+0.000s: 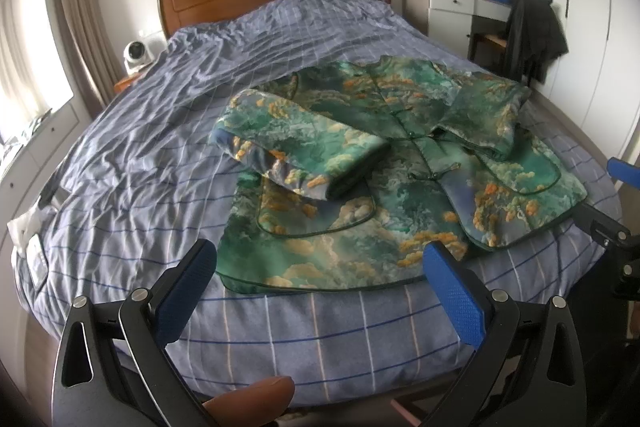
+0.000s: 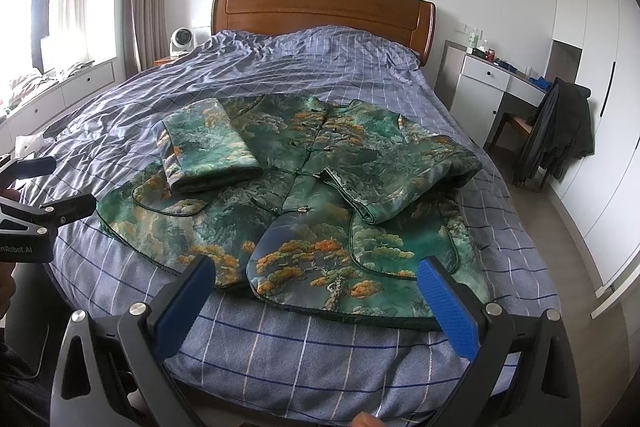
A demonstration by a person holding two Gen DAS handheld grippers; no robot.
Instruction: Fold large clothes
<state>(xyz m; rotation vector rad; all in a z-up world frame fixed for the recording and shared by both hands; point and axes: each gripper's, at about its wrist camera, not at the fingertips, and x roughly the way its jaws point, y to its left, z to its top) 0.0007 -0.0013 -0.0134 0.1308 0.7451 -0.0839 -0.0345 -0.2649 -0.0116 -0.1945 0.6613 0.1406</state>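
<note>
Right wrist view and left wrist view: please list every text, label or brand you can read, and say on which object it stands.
"mRobot.AI": white letters on the black body of the left gripper, cut off by the picture edge.
Small bottles and red can on the white desk: labels too small to read.
Green patterned padded jacket on the blue checked bed cover: no text visible.

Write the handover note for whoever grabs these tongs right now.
Left tongs: open, empty, above the near bed edge.
Right tongs: open, empty, same height.
Green patterned jacket lies front-up on the checked bedcover, hem toward you.
Done: both sleeves folded in across the chest.
Left: fold the body up from the hem, probably once or twice.
</note>
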